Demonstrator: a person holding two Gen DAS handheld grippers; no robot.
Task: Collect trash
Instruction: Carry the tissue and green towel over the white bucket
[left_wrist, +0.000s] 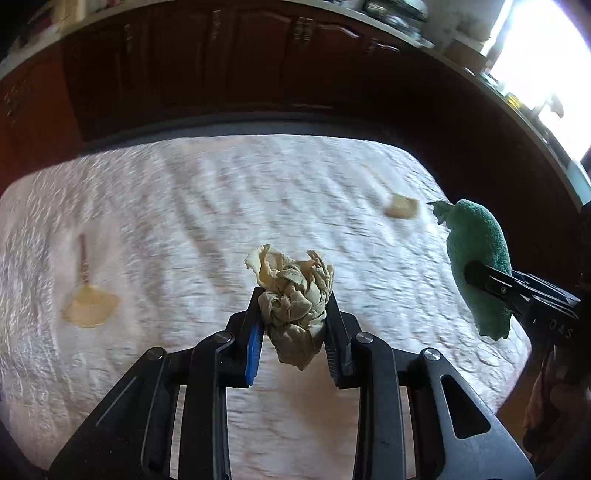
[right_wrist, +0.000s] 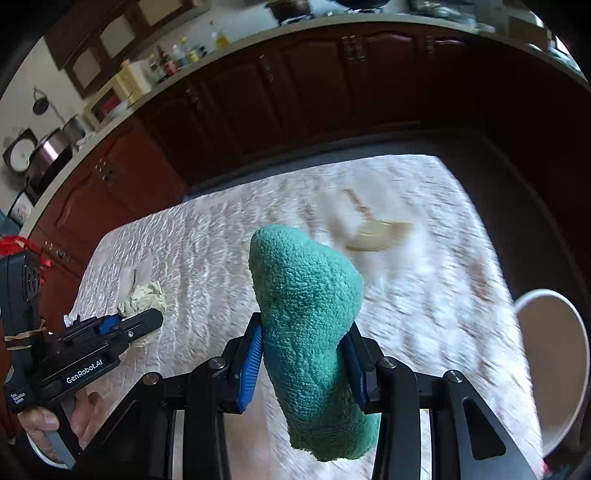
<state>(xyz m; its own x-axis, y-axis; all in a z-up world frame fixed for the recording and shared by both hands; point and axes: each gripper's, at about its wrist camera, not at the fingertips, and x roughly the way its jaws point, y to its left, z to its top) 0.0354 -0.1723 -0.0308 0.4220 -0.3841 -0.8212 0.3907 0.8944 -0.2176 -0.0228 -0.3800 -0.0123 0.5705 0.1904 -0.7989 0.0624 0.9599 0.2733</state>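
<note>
My left gripper (left_wrist: 294, 306) is shut on a crumpled beige paper napkin (left_wrist: 293, 295) and holds it above the white tablecloth (left_wrist: 184, 206). The napkin also shows in the right wrist view (right_wrist: 142, 297), beside the left gripper (right_wrist: 147, 319). My right gripper (right_wrist: 304, 347) is shut on a green terry cloth (right_wrist: 306, 314), held above the table; the cloth also shows at the right of the left wrist view (left_wrist: 478, 266).
Two beige fan-shaped stains mark the tablecloth, one at the left (left_wrist: 90, 306) and one at the far right (left_wrist: 400, 206), the latter also in the right wrist view (right_wrist: 376, 232). A white bin rim (right_wrist: 554, 369) stands right of the table. Dark wooden cabinets (right_wrist: 295, 88) run behind.
</note>
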